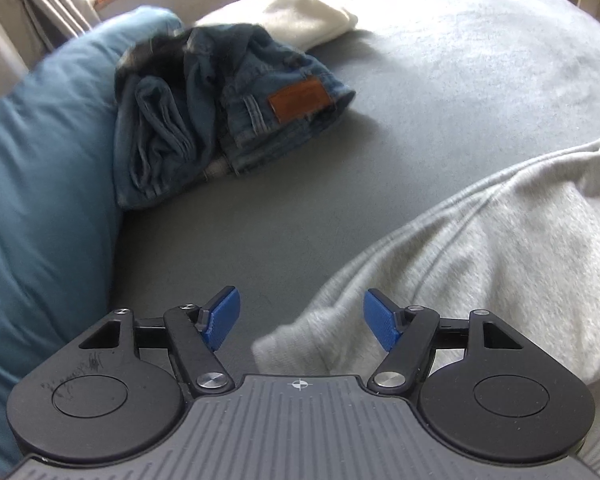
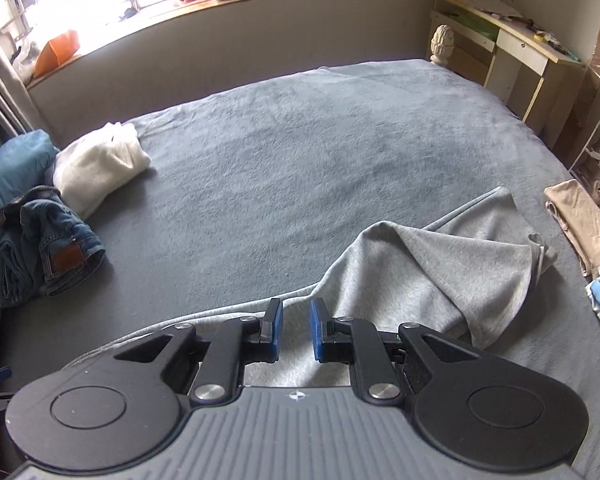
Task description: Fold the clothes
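Lying rumpled across the near right part of the bed (image 2: 300, 152), the grey sweatshirt (image 2: 428, 272) is the garment both tongs hover over. The left gripper (image 1: 301, 318) hangs low over the grey bed cover with its blue pads (image 1: 223, 316) spread wide and nothing between them; a near corner of the sweatshirt (image 1: 480, 264) reaches into the gap from the right, under the right-hand pad, while the left-hand pad sits over bare cover. The right gripper (image 2: 296, 330) stands above the sweatshirt's near edge, its pads (image 2: 277, 330) drawn close but with a narrow gap between them, and no cloth pinched there that I can make out; the fabric lies below and beyond the tips, humped into a ridge that runs off toward the bed's right edge. Well apart, at the left edge of the bed, a bundle of blue jeans (image 1: 220, 116) with a brown leather patch leans on a teal pillow (image 1: 48, 168), and a folded white garment (image 2: 100, 164) lies just behind it. A beige garment (image 2: 580, 220) rests at the bed's right edge.
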`<state>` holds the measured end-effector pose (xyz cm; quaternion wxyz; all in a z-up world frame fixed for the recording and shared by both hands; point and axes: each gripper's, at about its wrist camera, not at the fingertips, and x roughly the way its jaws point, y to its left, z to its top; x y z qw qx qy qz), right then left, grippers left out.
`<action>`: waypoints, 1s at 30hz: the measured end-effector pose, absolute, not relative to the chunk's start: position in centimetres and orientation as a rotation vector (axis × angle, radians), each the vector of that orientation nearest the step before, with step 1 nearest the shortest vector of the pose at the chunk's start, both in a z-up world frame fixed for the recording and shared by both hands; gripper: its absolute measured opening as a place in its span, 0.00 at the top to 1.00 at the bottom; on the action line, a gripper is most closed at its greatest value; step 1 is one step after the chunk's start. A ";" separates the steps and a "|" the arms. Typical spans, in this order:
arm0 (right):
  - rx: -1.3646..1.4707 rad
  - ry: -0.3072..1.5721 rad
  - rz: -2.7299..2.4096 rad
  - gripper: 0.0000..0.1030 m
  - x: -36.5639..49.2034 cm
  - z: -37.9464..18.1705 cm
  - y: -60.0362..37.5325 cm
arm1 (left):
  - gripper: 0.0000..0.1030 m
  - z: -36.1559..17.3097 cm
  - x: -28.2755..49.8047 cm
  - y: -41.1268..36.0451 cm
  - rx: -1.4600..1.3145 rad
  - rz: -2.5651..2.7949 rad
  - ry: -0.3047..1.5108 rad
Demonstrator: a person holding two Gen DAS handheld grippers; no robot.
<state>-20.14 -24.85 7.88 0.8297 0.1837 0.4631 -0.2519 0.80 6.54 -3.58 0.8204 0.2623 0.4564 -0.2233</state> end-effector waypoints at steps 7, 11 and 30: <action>0.455 1.002 -0.469 0.85 -22.0 5.3 -30.3 | 0.34 -0.4 1.0 5.4 0.567 -0.278 0.921; 0.489 1.014 -0.425 0.85 -22.8 3.8 -33.4 | 0.34 2.0 -0.8 5.0 0.543 -0.106 0.940; 0.309 1.128 0.087 0.85 -15.1 -3.9 -44.6 | 0.33 14.6 -12.3 0.9 0.455 0.448 0.923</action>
